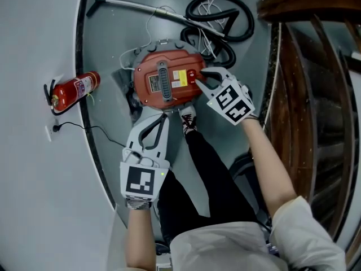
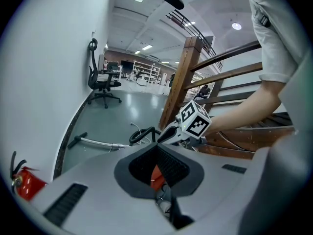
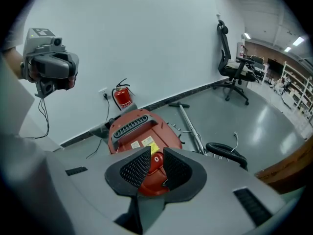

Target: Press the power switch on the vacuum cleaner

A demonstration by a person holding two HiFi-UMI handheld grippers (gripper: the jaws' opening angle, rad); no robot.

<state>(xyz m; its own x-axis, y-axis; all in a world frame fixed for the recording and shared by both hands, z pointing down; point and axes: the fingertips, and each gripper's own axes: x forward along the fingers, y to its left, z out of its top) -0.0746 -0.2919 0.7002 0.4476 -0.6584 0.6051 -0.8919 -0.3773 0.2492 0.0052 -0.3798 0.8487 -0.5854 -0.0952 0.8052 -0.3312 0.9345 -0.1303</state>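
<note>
Red vacuum cleaner on grey floor beside the wall, upper centre of the head view; black handle running 12 to 6 across the lid

Small oval power switch with white mark, on the lid at 3 o'clock of the handle

Nearer tool, right gripper: jaws slightly apart, grasping nothing, tips over the lid's 3 o'clock side and aimed toward 10 o'clock; power switch framed in the gap between the jaws, just beyond the tips; contact not discernible

Other tool, left gripper: tips closed together on nothing, at 6 o'clock of the canister

Judged next: short push by the right gripper along its own line

Hose at 1 o'clock, fire extinguisher at 9 o'clock
</note>
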